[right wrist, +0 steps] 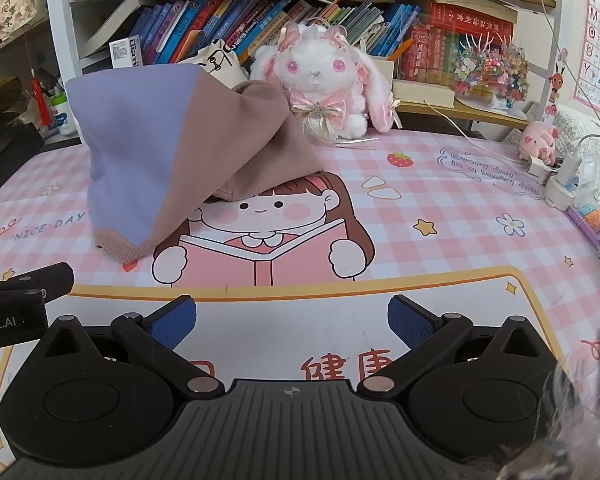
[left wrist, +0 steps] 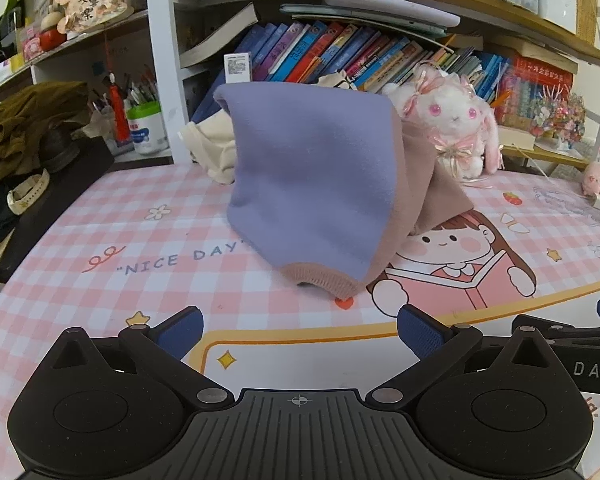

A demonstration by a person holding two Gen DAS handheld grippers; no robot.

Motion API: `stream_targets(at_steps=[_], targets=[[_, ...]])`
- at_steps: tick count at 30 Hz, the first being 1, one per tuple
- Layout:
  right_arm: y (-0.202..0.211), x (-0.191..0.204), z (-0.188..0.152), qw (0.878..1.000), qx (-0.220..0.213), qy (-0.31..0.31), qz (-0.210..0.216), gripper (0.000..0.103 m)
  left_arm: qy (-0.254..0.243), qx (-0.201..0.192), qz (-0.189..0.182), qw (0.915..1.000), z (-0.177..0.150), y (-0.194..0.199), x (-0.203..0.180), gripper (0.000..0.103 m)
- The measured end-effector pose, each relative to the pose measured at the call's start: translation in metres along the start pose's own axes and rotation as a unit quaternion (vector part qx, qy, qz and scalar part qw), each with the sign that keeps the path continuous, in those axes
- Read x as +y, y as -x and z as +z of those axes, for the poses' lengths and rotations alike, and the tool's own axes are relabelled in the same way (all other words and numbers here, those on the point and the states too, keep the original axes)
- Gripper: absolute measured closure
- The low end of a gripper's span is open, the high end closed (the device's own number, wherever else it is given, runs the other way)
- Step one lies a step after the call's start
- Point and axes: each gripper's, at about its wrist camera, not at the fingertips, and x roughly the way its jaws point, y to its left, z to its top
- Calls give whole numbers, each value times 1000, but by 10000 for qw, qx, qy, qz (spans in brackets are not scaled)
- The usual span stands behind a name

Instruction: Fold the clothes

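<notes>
While both tools are hovering low over the near edge of the desk, the garment (left wrist: 312,184) is lying in a loose mound towards the back of the pink checked desk mat (left wrist: 100,240), well apart from either claw. The left gripper (left wrist: 299,334) is standing with its blue pads spread as wide as they go and is gripping nothing; only bare mat is showing between them. The right gripper (right wrist: 292,318) is doing the same, its jaws fully parted and empty over the white panel of the mat. Both are pointing downward and forward at the cloth, probably because a fold needs two corners taken at once. The garment is showing a lilac panel beside a dusty-pink one, with a ribbed cuff (left wrist: 320,280) lying nearest the left claw; this cuff is resting on the mat and seems the easiest edge to pinch. The pink part is draping rightward over the printed cartoon girl (right wrist: 268,216), its upper bulk propped up rather than spread flat, so the piece is likely needing to be pulled out and smoothed before any fold is made. A plush rabbit (right wrist: 320,80) is sitting just behind the cloth against the bookshelf (right wrist: 260,20), limiting the room for spreading backward. The task is appearing to be at its start, with no fold yet visible.
</notes>
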Motion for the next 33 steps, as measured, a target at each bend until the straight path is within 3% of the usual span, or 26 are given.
stream_targets(at_steps=[9, 33], targets=[[-2, 0, -1, 10000, 39, -17, 21, 0, 56, 165, 46, 9998, 20, 5, 12, 0], [-2, 2, -1, 9999, 127, -26, 35, 0, 54, 196, 84, 9998, 19, 5, 12, 0]])
